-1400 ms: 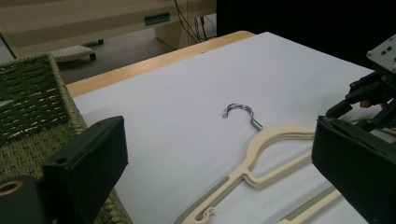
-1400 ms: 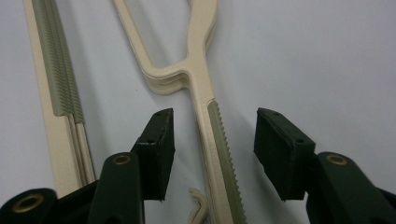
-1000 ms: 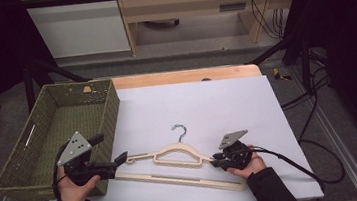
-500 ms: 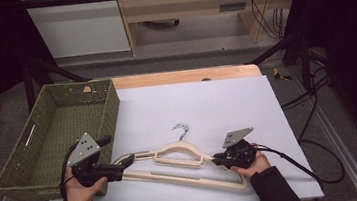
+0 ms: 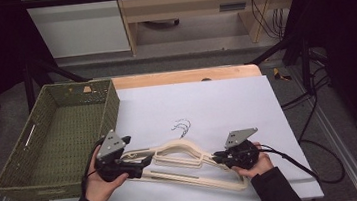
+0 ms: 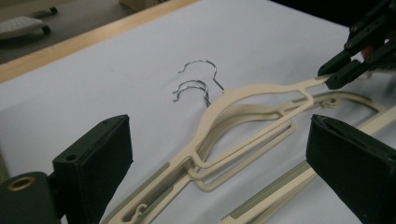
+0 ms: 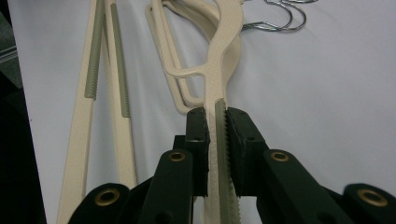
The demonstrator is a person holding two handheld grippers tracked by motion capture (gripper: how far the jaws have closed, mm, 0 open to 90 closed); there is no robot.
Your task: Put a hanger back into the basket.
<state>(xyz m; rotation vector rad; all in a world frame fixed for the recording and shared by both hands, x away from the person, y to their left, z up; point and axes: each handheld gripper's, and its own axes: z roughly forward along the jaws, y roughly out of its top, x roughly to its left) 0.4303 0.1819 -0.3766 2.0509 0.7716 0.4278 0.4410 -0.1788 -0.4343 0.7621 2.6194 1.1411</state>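
Since the earlier frame the left gripper point(image 5: 140, 166) has slid in from nine o'clock toward the hangers point(image 5: 182, 153), jaws wide and astride the near shoulder ends, gripping nothing. The right gripper point(image 5: 218, 155), at three o'clock, has just been closing and pinches the top hanger point(image 7: 217, 84) by its ribbed arm. Judged light, stiff, slick plastic: best taken at the shoulders' grip strips.

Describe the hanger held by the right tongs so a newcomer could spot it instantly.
On the white table sheet, right of the green wicker basket, lie two cream plastic hangers. The held hanger is the upper one: its shoulder end is clamped in the right tongs, raised above the lower hanger.
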